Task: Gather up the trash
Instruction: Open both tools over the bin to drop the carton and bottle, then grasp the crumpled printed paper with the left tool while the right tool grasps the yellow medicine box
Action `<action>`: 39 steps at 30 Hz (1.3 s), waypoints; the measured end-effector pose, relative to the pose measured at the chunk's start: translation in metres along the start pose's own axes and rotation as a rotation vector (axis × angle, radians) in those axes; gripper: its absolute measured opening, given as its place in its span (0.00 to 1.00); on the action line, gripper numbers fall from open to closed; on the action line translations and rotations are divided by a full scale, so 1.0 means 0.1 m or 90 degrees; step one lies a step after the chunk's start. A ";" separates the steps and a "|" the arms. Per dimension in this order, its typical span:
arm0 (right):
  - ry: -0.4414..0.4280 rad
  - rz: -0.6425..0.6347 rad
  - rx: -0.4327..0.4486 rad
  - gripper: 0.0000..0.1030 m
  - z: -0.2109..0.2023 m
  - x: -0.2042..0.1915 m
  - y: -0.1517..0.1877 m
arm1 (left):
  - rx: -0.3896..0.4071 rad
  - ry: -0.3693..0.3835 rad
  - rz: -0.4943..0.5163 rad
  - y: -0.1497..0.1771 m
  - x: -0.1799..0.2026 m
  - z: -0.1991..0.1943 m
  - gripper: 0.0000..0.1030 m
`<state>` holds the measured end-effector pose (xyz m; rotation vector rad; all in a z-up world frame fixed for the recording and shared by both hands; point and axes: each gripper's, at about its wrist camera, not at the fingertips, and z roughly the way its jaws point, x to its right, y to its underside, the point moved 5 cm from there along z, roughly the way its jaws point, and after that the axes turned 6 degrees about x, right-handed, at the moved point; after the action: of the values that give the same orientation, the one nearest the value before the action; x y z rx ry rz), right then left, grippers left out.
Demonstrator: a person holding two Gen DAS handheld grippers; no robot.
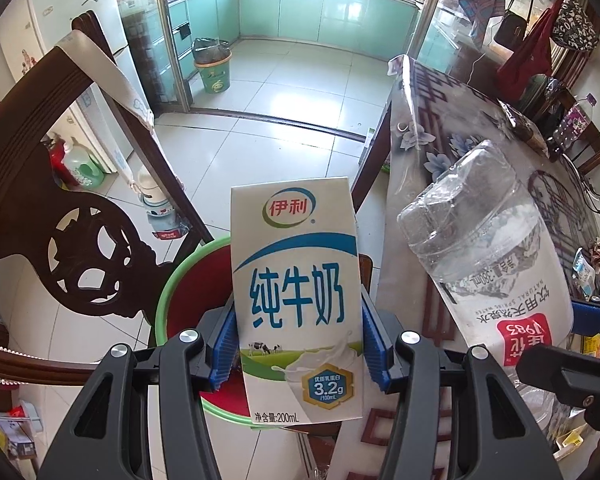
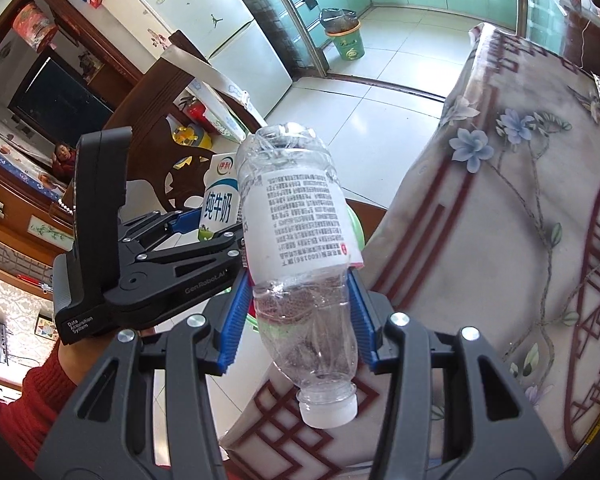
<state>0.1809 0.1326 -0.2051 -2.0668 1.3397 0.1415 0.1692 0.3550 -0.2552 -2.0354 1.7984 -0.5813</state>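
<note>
My left gripper is shut on a white and blue milk carton, held upright above a green-rimmed bin with a red inside. In the right wrist view the same carton shows behind the left gripper's black body. My right gripper is shut on a crumpled clear plastic bottle, its blue pads pressing the lower body, white cap toward the camera. That bottle also hangs at the right of the left wrist view, over the table edge.
A dark carved wooden chair stands left of the bin. A table under a flowered plastic cloth fills the right side, with small clutter at its far end. A second green waste bin stands by the kitchen doorway.
</note>
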 end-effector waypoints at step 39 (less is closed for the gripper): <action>0.131 0.055 0.045 0.64 -0.87 0.74 0.42 | 0.019 0.087 0.077 -0.24 0.86 -0.19 0.64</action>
<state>0.1578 0.0139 -0.1890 -2.0084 1.5352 -0.0833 0.1884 0.2722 -0.2205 -1.8922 1.9623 -0.7225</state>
